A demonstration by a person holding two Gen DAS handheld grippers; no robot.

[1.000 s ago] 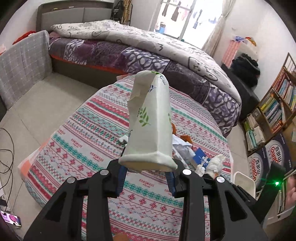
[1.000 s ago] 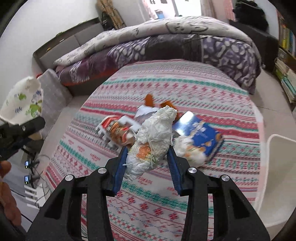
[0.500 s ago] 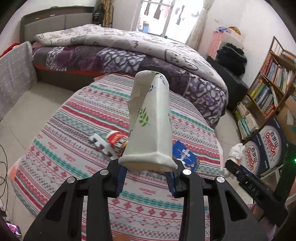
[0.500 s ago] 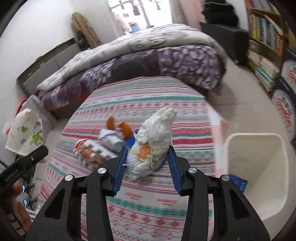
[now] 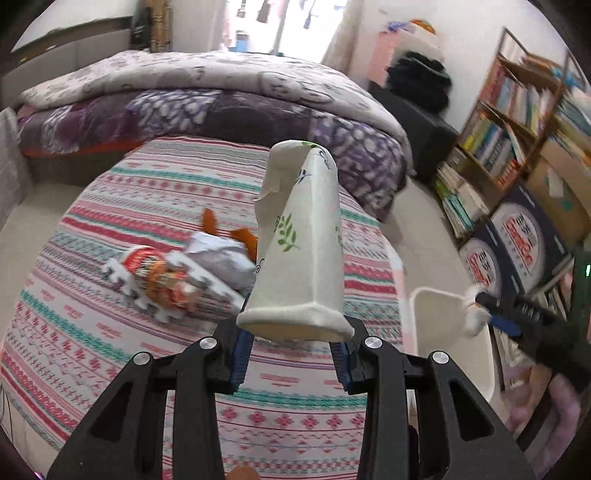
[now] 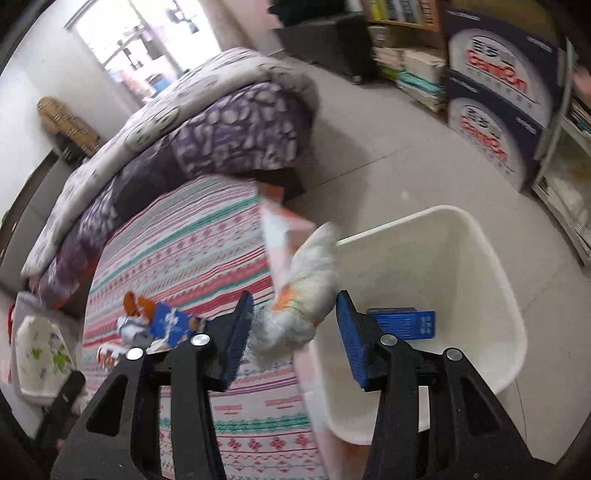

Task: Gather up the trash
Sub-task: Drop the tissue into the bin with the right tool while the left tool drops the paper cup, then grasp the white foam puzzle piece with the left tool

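Right gripper (image 6: pixel 293 334) jaws opening, crumpled white plastic bag wad (image 6: pixel 304 295) loose between them, white plastic bin (image 6: pixel 491 280) at 3 o'clock. Left gripper (image 5: pixel 291 360) pinches crushed white leaf-print paper cup (image 5: pixel 299 251).

A quilt-covered bed (image 5: pixel 207 96) stands before a bright window (image 5: pixel 280 26), bookshelves (image 5: pixel 517 122) lining the pale tiled floor (image 6: pixel 388 177).

- Two dark blue cartons (image 6: pixel 495 92), stacked at the upper right of the right wrist view: each carries a white oval with red lettering that reads about "GamGn"; exact spelling uncertain, small characters above it illegible.
- Same cartons (image 5: pixel 517 251) at the right of the left wrist view: red lettering blurred, not readable.
- Blue box (image 6: pixel 406 323) inside the white bin (image 6: pixel 495 295): white print, too small to read.
- Book spines on the shelf (image 5: pixel 498 122): illegible.
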